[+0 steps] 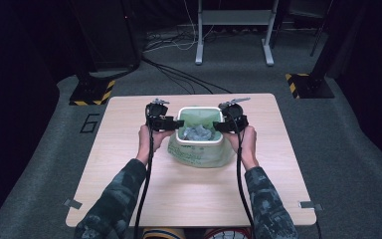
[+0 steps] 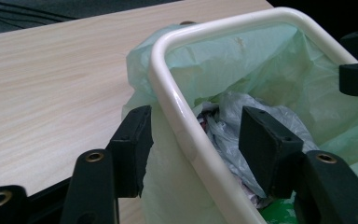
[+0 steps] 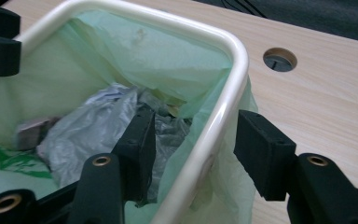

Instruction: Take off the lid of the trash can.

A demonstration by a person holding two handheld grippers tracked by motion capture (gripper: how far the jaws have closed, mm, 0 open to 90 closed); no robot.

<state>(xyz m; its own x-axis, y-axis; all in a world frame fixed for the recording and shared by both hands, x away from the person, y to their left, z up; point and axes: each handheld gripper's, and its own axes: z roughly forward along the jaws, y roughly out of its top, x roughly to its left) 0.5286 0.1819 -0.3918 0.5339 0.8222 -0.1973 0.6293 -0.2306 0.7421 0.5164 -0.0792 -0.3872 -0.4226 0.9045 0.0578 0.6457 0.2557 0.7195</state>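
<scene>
At the centre of the worktop [image 1: 129,164] stands a white bin [image 1: 200,143] lined with a pale green bag [image 1: 199,155], with grey crumpled waste [image 1: 197,133] inside. The step in hand appears to be gripping the liner at the rim on both sides. The left gripper [image 2: 193,142] and right gripper [image 3: 193,140] each straddle the rim, one jaw inside, one outside, half spread, pads not yet pressing. Next move: pinch the film alone, then lift evenly.
</scene>
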